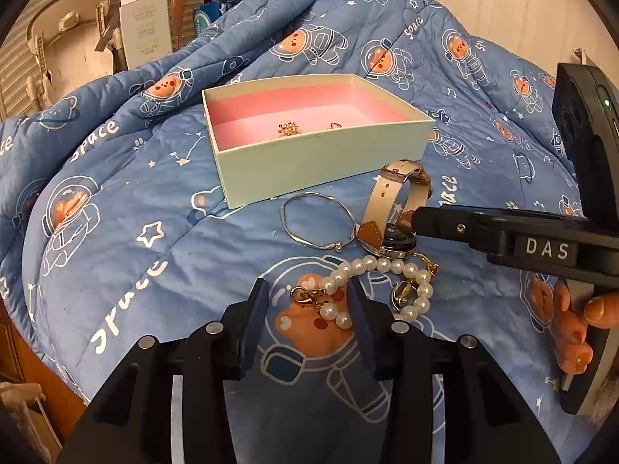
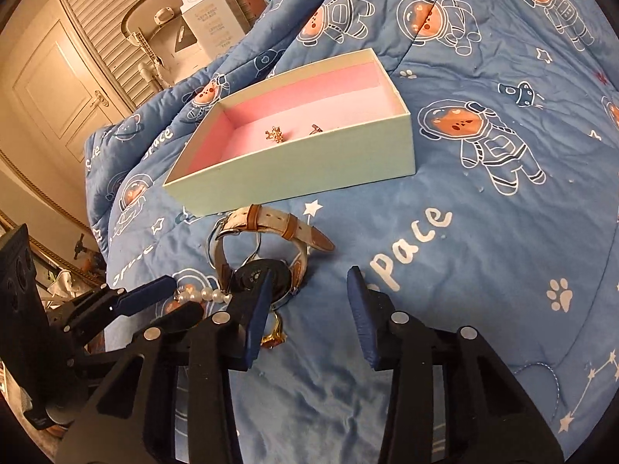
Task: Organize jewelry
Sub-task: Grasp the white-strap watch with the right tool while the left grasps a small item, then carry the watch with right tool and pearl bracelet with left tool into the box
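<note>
Pearls are lying nearest the lens in the left wrist view: the pearl bracelet (image 1: 381,282) is curling across the lower middle of the frame, its gold clasp end sitting between the two blue pads of the left gripper (image 1: 307,301). That claw is standing wide open around the clasp end, and the right pad is looking as if it is touching a pearl, though I cannot tell for sure; it is gripping nothing.

Just above the pearls, the watch (image 1: 390,216) with its cream and tan strap is lying on the blue quilt (image 1: 116,232), and a thin silver bangle (image 1: 317,220) is resting just to its left. Higher, at frame centre, the pale green box (image 1: 321,158) with a pink lining is sitting open, holding a small gold charm (image 1: 288,128) and another small piece I cannot identify.

From the right edge, the right gripper (image 1: 416,218) is reaching in, its dark tip sitting against the watch face.

In the right wrist view, the right gripper (image 2: 309,297) is also gaping wide, holding nothing. The watch (image 2: 267,255) is lying just above its left pad, partly behind it, and a gold ring (image 2: 274,334) is lying beside that same pad in the lower centre. The box (image 2: 294,170) is sitting above, in the upper middle of the frame.
</note>
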